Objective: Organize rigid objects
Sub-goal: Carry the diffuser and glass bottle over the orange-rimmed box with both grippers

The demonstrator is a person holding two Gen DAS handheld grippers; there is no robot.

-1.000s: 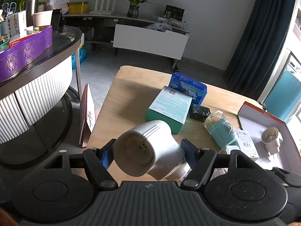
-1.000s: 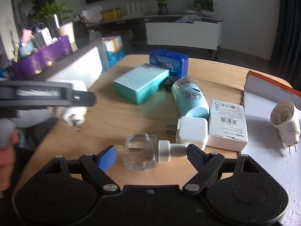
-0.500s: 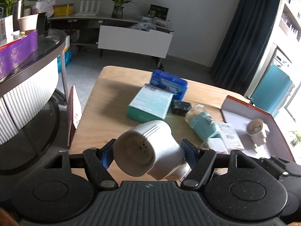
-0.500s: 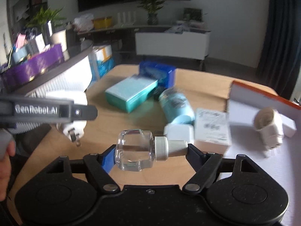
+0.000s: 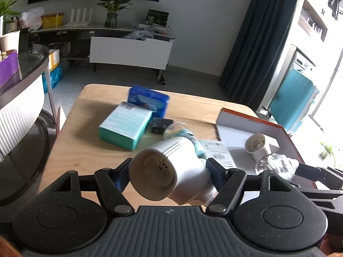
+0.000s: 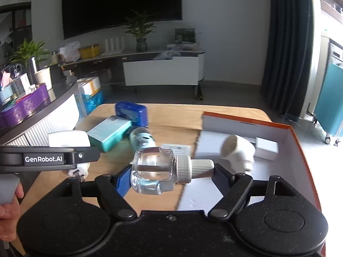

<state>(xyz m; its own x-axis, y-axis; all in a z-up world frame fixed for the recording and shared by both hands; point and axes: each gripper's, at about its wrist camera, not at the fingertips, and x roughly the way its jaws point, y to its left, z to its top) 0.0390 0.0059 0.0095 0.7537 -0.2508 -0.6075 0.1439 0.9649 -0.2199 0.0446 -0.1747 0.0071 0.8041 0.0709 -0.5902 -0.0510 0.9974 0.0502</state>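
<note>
Tray (image 6: pixel 304 150) right on table (image 6: pixel 171 115) — boxes (image 6: pixel 109 132) left, plug (image 6: pixel 235 152) in tray.

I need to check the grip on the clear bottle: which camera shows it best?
The right wrist view: the clear bottle lies sideways, large and central, clamped in the right gripper. The left wrist view catches it only small and blurred at its right edge.

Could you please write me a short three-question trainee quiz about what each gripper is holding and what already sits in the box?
1. True or false: the left gripper is empty.
2. The right gripper holds: A) teal carton B) clear bottle C) blue case
3. What white item already lies in the orange-rimmed box?

Key: 1 false, it grips a white plug-in device; 2 B; 3 a second white plug-in unit.
</note>
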